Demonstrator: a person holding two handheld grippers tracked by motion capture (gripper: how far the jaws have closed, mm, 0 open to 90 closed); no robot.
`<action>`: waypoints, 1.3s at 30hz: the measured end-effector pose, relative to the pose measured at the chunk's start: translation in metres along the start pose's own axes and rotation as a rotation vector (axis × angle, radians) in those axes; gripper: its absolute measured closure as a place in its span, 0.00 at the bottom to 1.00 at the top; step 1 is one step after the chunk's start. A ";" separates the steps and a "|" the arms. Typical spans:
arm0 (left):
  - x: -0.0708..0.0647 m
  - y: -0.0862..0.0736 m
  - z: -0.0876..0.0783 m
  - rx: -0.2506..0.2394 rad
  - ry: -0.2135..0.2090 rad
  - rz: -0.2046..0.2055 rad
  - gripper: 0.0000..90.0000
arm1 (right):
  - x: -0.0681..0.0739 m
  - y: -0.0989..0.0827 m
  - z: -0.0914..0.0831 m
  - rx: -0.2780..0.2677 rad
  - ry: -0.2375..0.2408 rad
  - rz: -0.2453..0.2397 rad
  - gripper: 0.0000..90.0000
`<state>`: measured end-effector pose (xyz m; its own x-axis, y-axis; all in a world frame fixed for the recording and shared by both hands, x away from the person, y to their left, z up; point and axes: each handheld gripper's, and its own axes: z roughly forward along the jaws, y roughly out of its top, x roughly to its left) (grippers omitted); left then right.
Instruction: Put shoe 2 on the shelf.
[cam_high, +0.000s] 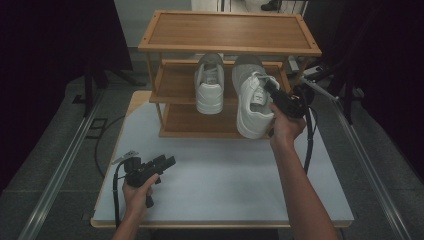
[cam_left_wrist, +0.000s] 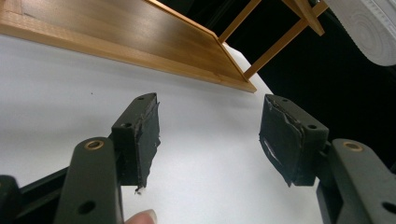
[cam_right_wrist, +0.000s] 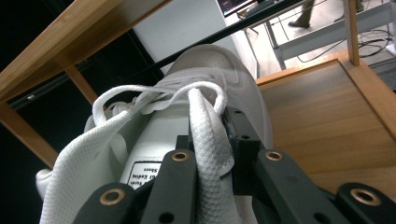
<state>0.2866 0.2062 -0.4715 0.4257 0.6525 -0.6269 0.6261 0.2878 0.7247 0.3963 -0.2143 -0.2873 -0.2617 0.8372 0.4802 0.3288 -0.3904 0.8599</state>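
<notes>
Pinched by its soft tongue in the right gripper (cam_right_wrist: 212, 154), the light, probably floppy right sneaker (cam_high: 252, 100) hangs at the wooden shoe rack's (cam_high: 227, 30) middle shelf, while the left gripper (cam_left_wrist: 210, 135) gapes empty.

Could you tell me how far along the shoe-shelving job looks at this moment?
Done: one white sneaker already sits on the middle shelf of the wooden rack. In hand: the right gripper is shut on the second sneaker, which overhangs the shelf's front edge. Left: seating and releasing that shoe. The left gripper waits open over the table.

Lab: black curtains (cam_high: 50, 50), floor rails (cam_high: 60, 165), cables.
</notes>
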 end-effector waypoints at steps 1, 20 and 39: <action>0.000 0.000 0.000 0.000 -0.001 -0.001 0.42 | 0.000 0.001 0.002 -0.002 -0.002 0.003 0.91; 0.002 0.000 -0.001 -0.003 -0.002 -0.006 0.42 | 0.005 0.006 0.039 0.003 -0.064 0.044 0.90; 0.001 -0.001 0.002 0.007 -0.006 0.003 0.42 | 0.010 0.008 0.067 -0.011 -0.126 0.080 0.88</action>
<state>0.2876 0.2056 -0.4735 0.4318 0.6490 -0.6263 0.6295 0.2805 0.7246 0.4578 -0.1838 -0.2871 -0.1192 0.8443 0.5224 0.3338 -0.4615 0.8220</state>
